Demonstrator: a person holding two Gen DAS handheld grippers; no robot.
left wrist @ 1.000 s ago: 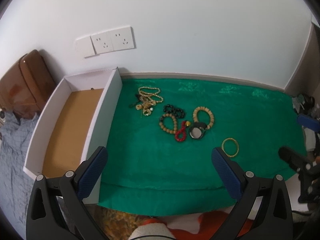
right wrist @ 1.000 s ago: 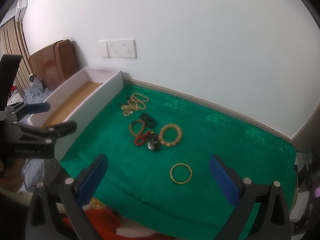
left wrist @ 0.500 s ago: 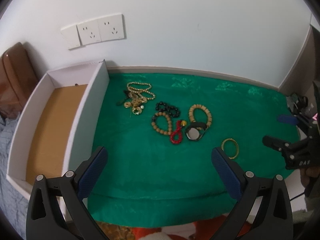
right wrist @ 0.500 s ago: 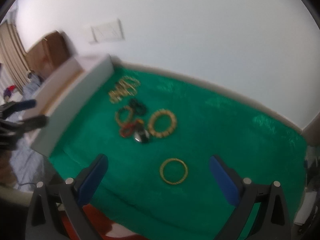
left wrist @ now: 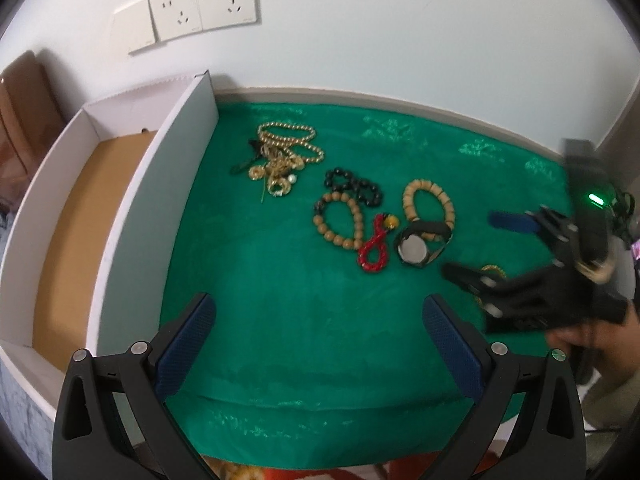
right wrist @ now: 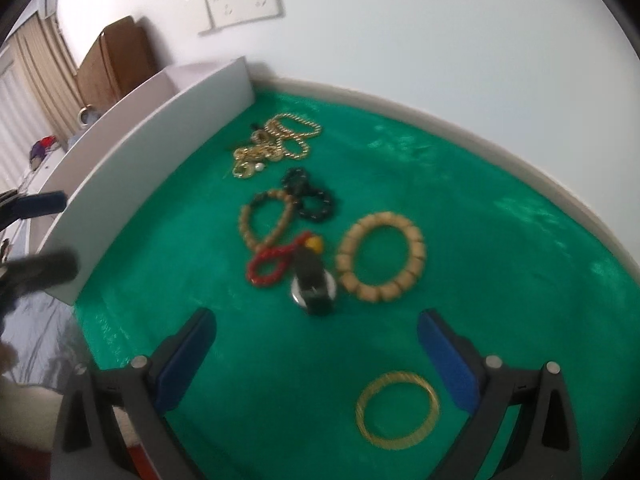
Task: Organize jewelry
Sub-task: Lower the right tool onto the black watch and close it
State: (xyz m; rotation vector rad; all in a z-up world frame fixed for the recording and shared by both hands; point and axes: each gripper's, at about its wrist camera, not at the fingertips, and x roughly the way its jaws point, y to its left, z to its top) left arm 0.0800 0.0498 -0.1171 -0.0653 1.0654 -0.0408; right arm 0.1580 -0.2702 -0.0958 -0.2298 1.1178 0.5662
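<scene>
A green cloth (left wrist: 288,340) is spread over the tabletop, and a white box (left wrist: 132,216) with a brown floor is set along its left edge. Both the left claw (left wrist: 320,344) and the right claw (right wrist: 316,356) are held wide open above the near cloth, nothing between the fingers. A tangle of gold chains (left wrist: 286,156) is seen nearest the box; black, wooden and red bead bracelets and a watch (right wrist: 314,284) are clustered mid-cloth. A gold bangle (right wrist: 398,410) is found just before the right claw.
</scene>
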